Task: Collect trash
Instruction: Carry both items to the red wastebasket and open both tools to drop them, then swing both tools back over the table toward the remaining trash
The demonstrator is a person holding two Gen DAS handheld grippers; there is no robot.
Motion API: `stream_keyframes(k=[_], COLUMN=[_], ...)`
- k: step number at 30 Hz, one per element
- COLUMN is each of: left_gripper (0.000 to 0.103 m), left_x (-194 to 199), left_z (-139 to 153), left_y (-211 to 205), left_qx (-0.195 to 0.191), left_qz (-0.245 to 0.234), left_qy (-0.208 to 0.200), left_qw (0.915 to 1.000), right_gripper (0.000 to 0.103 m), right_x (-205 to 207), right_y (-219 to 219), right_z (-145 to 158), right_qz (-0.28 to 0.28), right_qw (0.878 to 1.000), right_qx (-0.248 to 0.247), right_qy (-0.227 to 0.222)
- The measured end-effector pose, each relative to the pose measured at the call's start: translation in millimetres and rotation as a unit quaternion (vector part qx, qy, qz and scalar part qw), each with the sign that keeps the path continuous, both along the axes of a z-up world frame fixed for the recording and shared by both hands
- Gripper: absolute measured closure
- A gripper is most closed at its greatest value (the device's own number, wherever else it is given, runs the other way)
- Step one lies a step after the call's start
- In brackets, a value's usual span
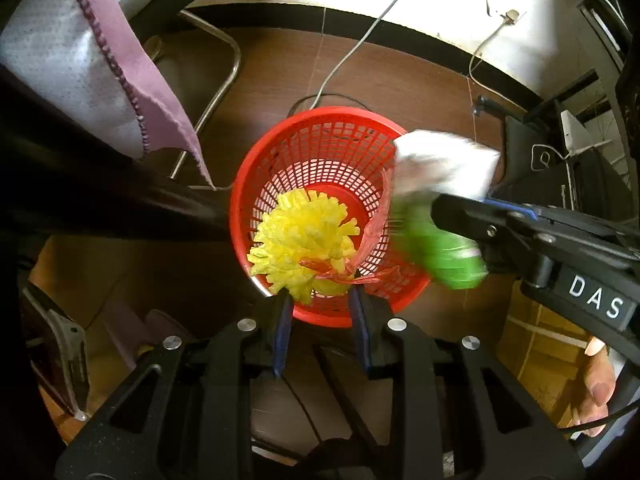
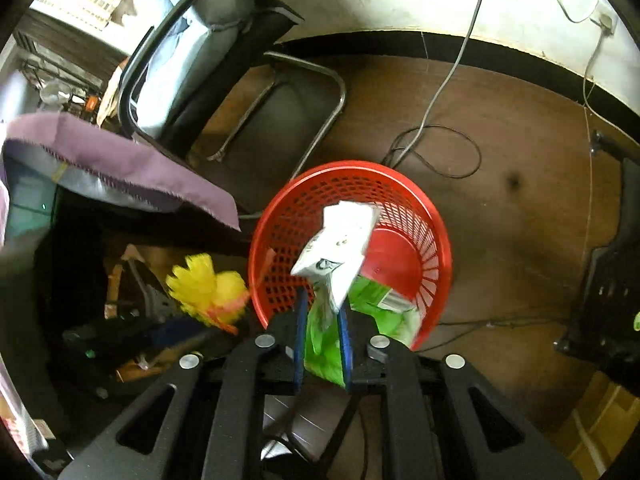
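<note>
Basket (image 2: 424,216) of red plastic mesh stands upright on the brown floor, mouth up, beside a dark table edge (image 1: 100,196) with purple cloth (image 1: 132,72) hanging over it. Over its rim the right gripper (image 2: 322,320) pinches a green-and-white packet (image 2: 340,256) tightly, its long axis slanting down into the basket. The left gripper (image 1: 320,312), fingers a little apart, has a yellow frilled wad (image 1: 304,244) with red plastic strips between its tips.
</note>
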State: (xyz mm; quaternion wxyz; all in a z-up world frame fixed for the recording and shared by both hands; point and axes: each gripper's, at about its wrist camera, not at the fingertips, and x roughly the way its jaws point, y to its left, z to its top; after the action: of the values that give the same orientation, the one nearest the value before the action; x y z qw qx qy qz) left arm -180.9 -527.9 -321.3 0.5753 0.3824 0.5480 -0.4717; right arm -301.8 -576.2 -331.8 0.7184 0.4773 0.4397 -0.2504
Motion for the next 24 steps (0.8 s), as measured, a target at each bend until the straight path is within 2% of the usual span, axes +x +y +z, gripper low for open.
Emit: stream_keyframes(k=[1, 2, 3, 4, 8, 14, 17, 20, 24], left_gripper=[0.073, 0.065, 0.051, 0.046, 0.038, 0.035, 0.035, 0.035, 0.035], left_x=[3.4, 5.5, 5.7, 6.4, 6.4, 3.8, -0.7, -5.7, -15.4], left_z=[-1.7, -3.7, -2.7, -0.9, 12.4, 36.8, 59.6, 94.1, 149.6], left_y=[3.9, 6.5, 10.3, 14.3, 21.4, 32.8, 45.2, 58.4, 80.4], left_qx=[0.0, 0.001, 0.006, 0.008, -0.011, -0.033, -0.054, -0.09, -0.146], left_qz=[0.001, 0.001, 0.0, 0.001, 0.006, 0.014, 0.014, 0.023, 0.016], left_qy=[0.002, 0.002, -0.001, -0.007, -0.008, 0.001, -0.016, -0.057, -0.069], left_qw=[1.0, 1.0, 1.0, 0.9999, 0.9999, 0.9993, 0.9983, 0.9941, 0.9867], right_gripper=[0.08, 0.075, 0.064, 0.057, 0.056, 0.054, 0.052, 0.047, 0.036], right_x=[0.1, -0.2, -1.3, -2.1, -8.2, -27.0, -36.9, -47.2, -54.9], right_y=[-0.8, -2.2, -3.7, -4.4, -2.2, 1.3, 5.0, 11.0, 25.3], right_z=[1.9, 1.7, 1.9, 3.8, 15.6, 48.8, 73.0, 107.8, 160.4], right_qz=[-0.009, -0.016, -0.024, -0.031, -0.029, -0.035, -0.041, -0.052, -0.057], right_qw=[1.0, 1.0, 1.0, 1.0, 0.999, 0.998, 0.995, 0.99, 0.979], right_qx=[0.001, 0.003, 0.003, 0.001, -0.017, -0.06, -0.09, -0.133, -0.197], right_qy=[-0.005, -0.008, -0.006, -0.003, 0.002, 0.005, 0.008, 0.003, -0.014])
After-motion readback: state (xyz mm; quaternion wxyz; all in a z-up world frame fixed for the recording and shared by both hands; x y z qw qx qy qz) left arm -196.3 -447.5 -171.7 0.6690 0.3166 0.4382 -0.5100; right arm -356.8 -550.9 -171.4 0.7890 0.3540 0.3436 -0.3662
